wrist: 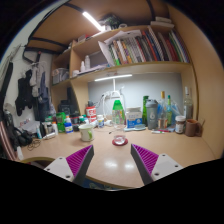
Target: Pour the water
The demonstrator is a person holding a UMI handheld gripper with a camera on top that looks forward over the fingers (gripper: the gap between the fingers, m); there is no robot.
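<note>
My gripper [112, 160] is open and empty, its two fingers with purple pads [78, 160] spread wide above a light wooden desk [105, 165]. Beyond the fingers, near the middle of the desk, a small clear glass [120, 140] stands on a red coaster. Further back, against the wall, stand several bottles: a green-tinted bottle [117, 110], a clear bottle with a green label [152, 112] and others beside it. Nothing stands between the fingers.
Jars, cans and small containers [66, 122] line the back left of the desk. A brown cup [192, 128] stands at the back right. A bookshelf [135, 50] with books hangs above, with a lamp strip under it. Dark gear hangs on the left wall [25, 95].
</note>
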